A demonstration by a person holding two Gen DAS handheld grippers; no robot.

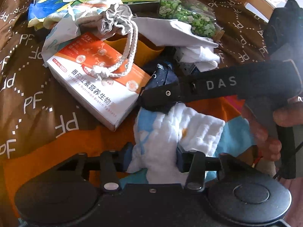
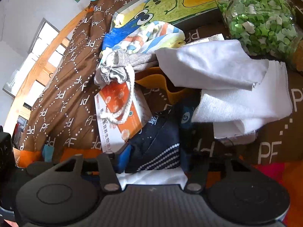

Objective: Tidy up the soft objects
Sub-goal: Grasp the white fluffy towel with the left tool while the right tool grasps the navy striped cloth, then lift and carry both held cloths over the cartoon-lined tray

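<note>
White quilted cloth [image 1: 170, 132] pinched in left tongs [image 1: 153, 160]; navy sock [image 2: 157, 151] in right tongs [image 2: 151, 162]

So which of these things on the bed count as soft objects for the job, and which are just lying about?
Part of the job:
- white quilted cloth, between the left gripper's jaws
- navy sock, between the right gripper's jaws
- white towel
- grey drawstring pouch
- striped cloth

Lying about:
- tablet box
- jar of green paper stars
- frog picture

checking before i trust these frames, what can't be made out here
- Left wrist view: the left claw fingertips are buried in the white quilted cloth.
- Right wrist view: the dark sock covers the right claw pads.
- Both views: the orange tub interior is hidden by the white towel.
</note>
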